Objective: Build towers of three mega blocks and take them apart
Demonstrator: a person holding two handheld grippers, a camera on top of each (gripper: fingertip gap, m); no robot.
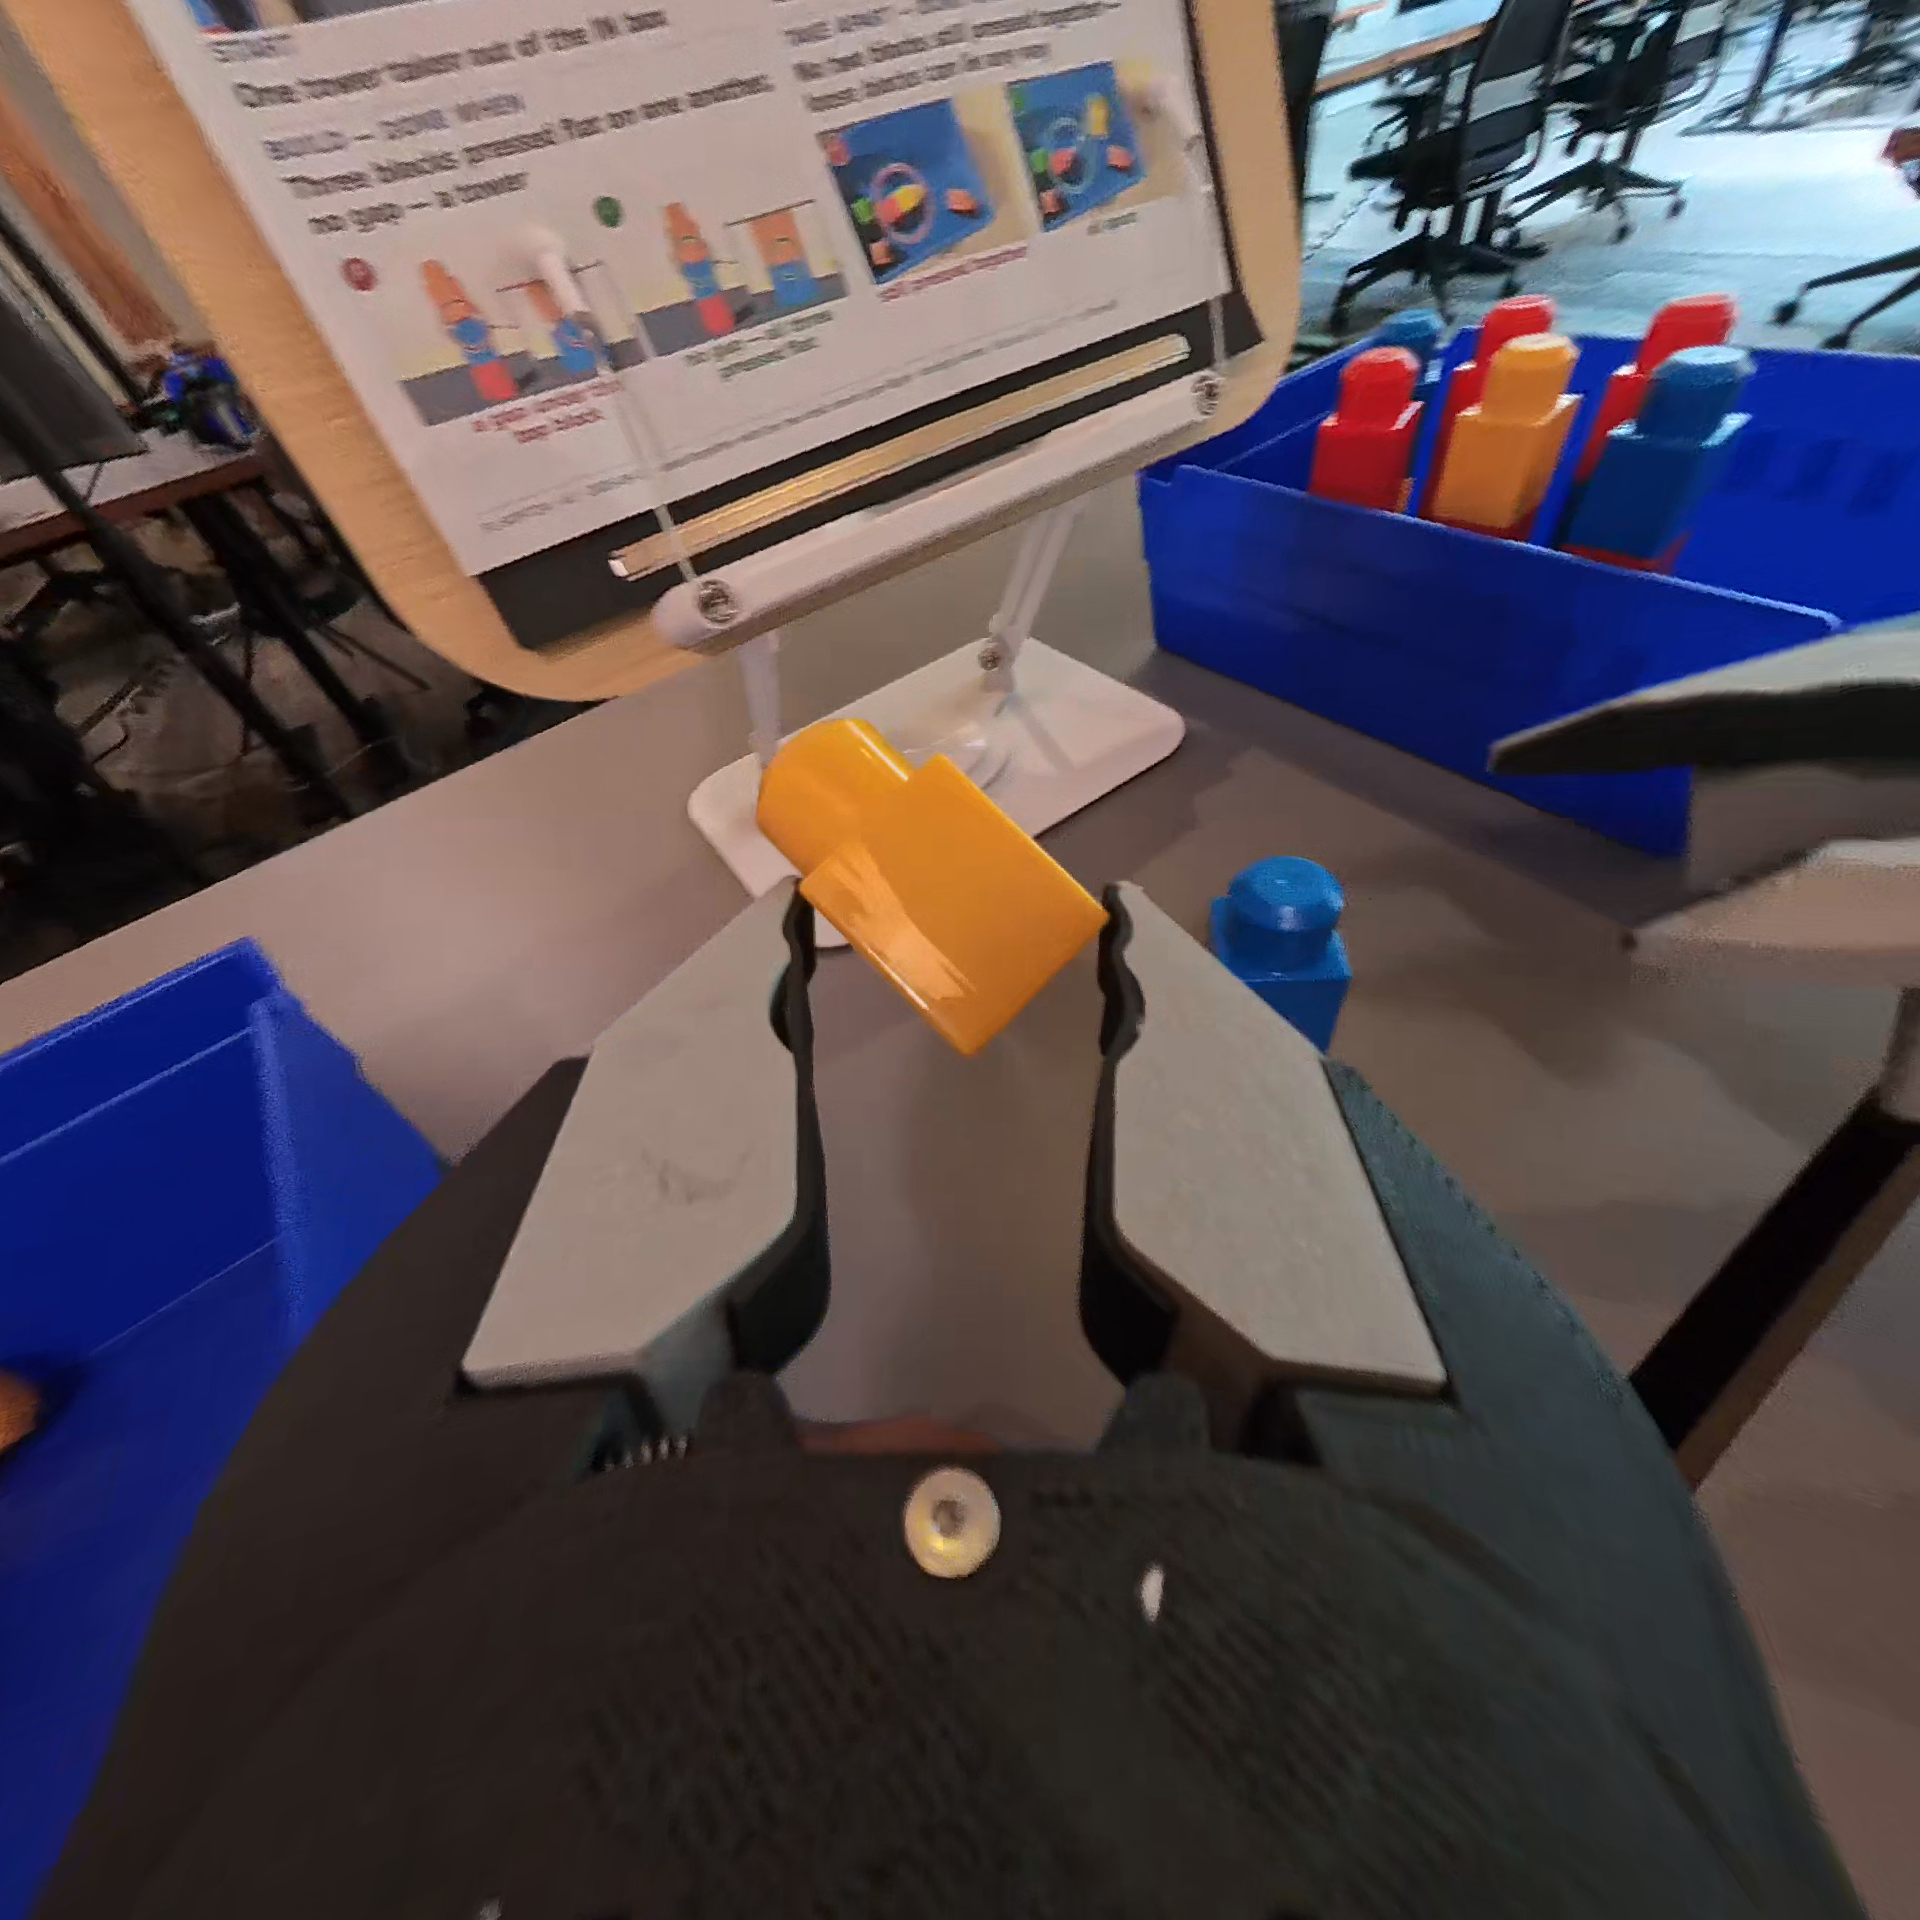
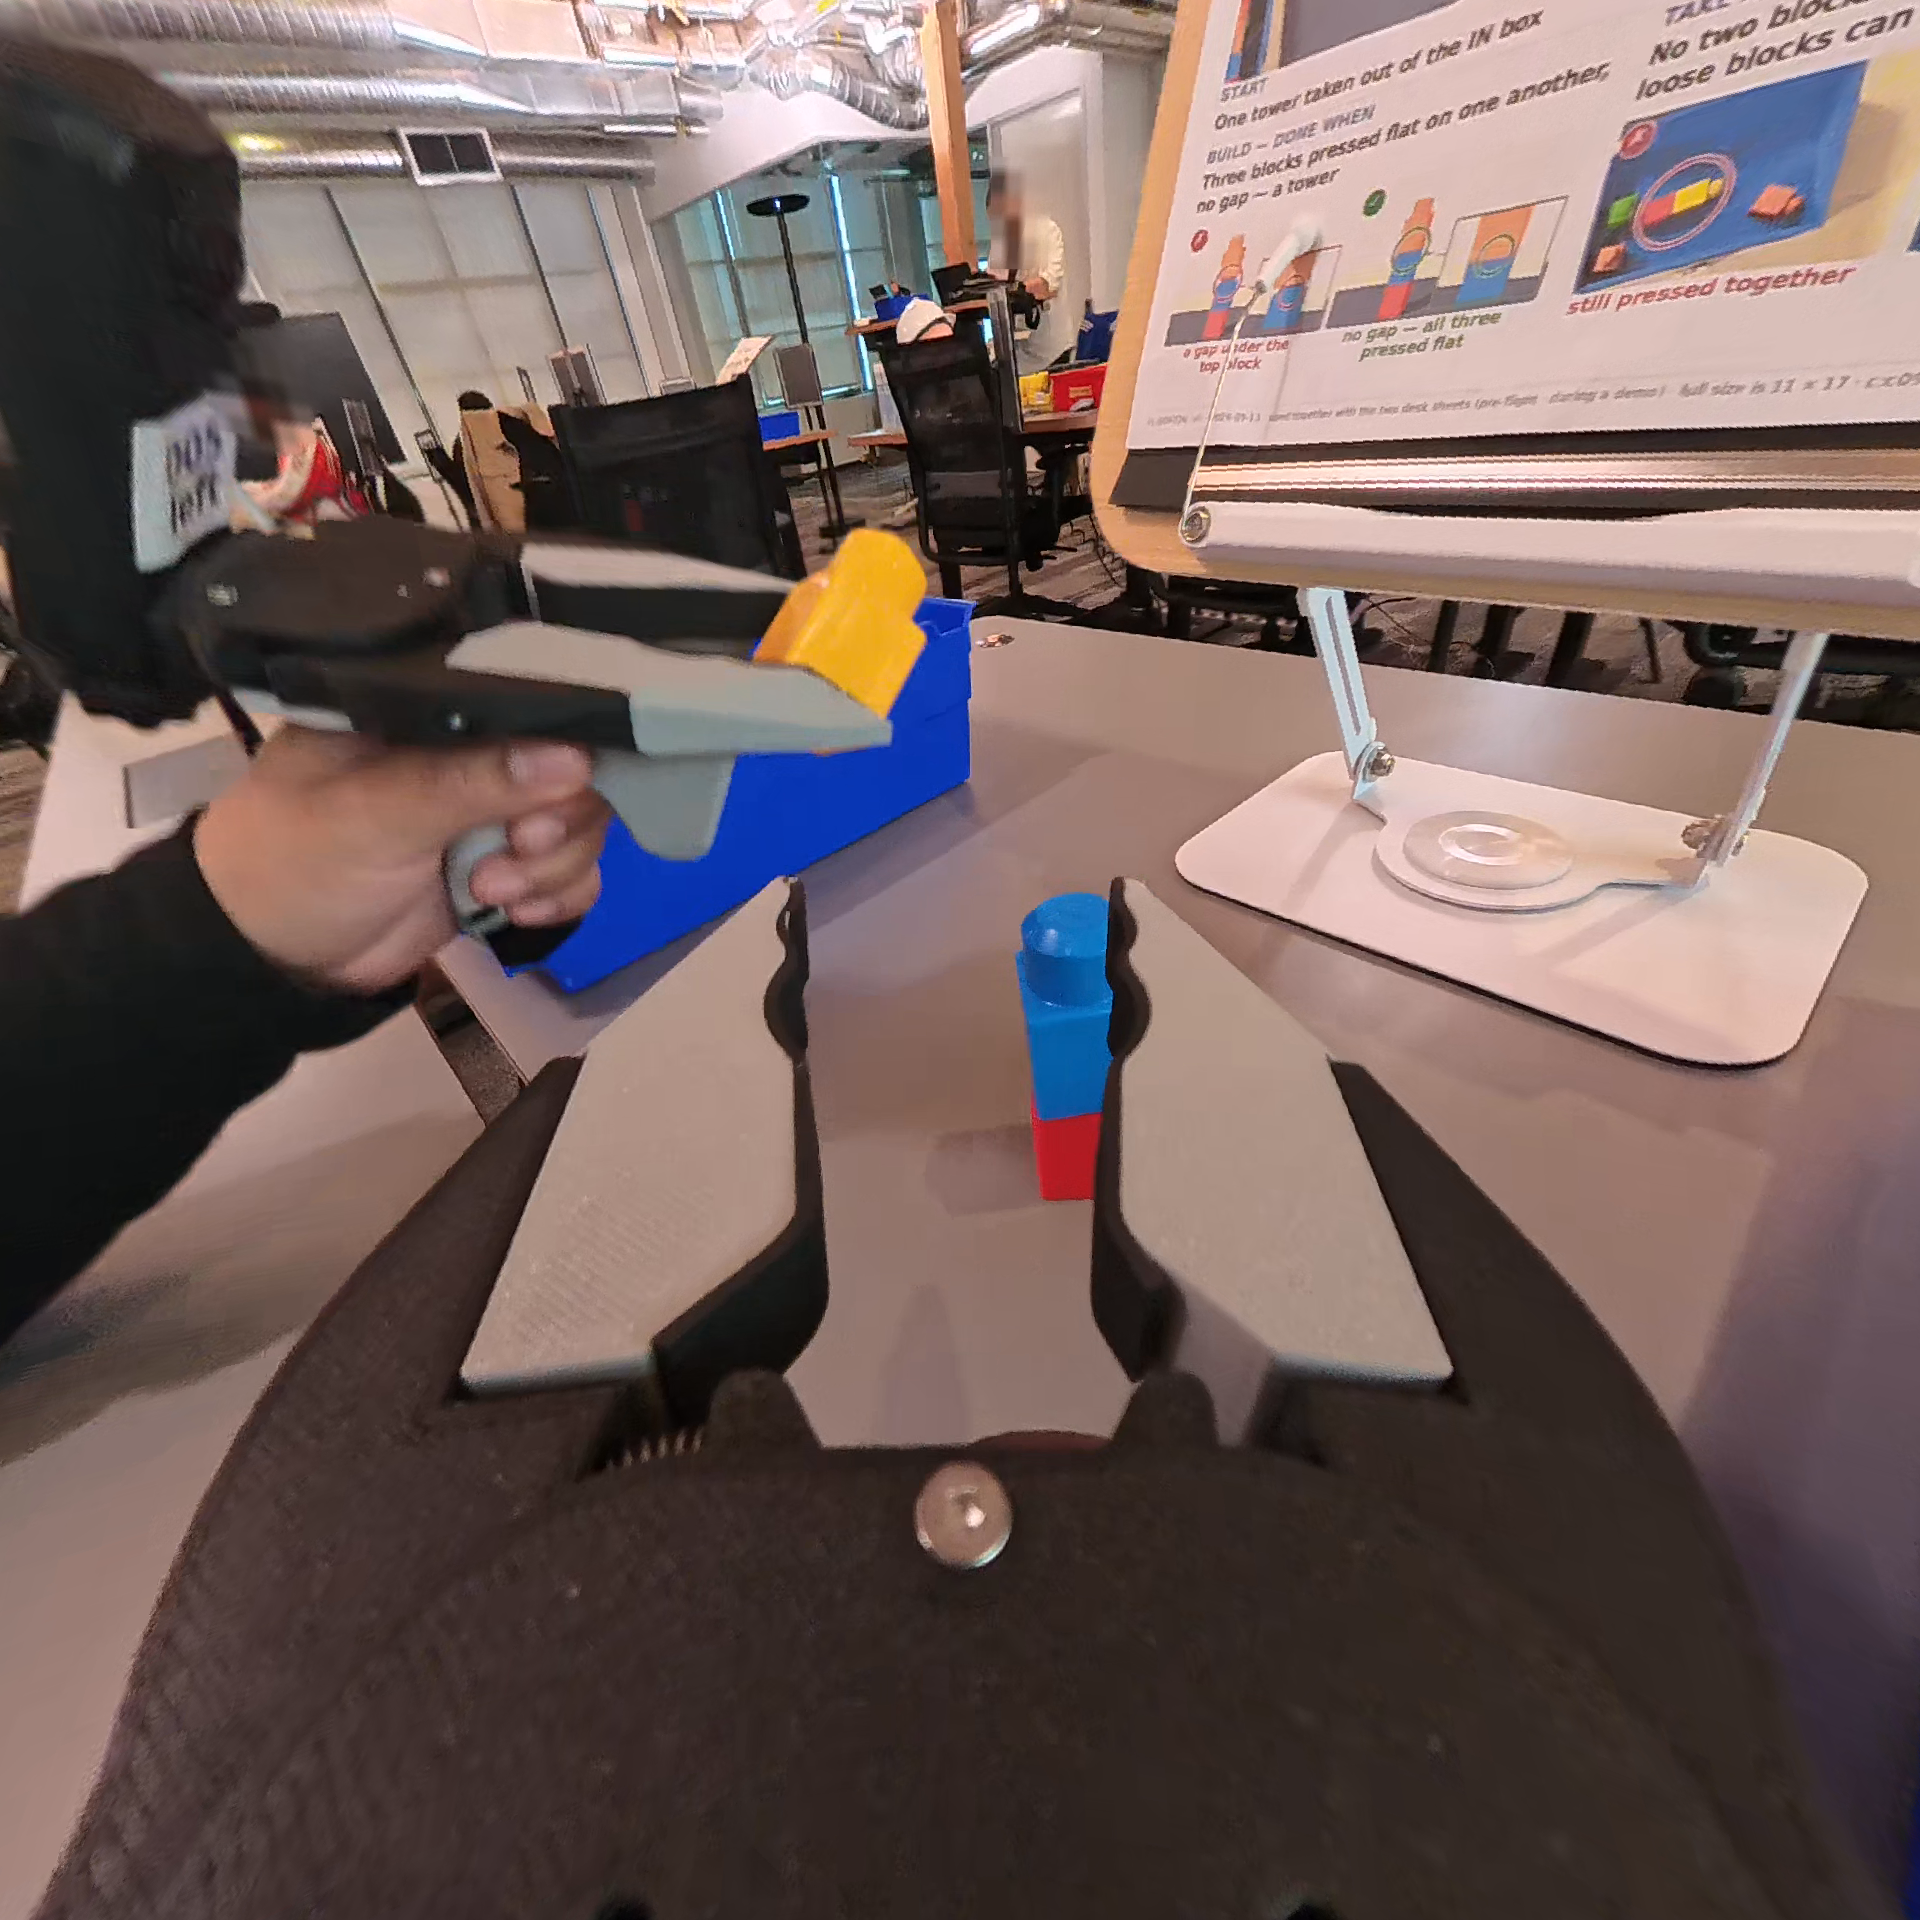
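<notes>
The orange block point(image 1: 928, 883) is clamped, tilted, in the left gripper point(image 1: 951, 920), lifted clear; the right gripper point(image 2: 954, 914), jaws apart and empty, is kept beside the blue-on-red stack point(image 2: 1064, 1049), probably to steady it.

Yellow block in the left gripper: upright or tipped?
Tipped. The yellow block sits clamped between the left gripper fingers, stud angled up and to the left, in the air over the table.

Black textured tool point(image 1: 951, 935) bodies, 2 grey fingers point(image 1: 686, 1164) each, silver screw point(image 1: 951, 1522), black sleeve point(image 2: 94, 1060)
</notes>
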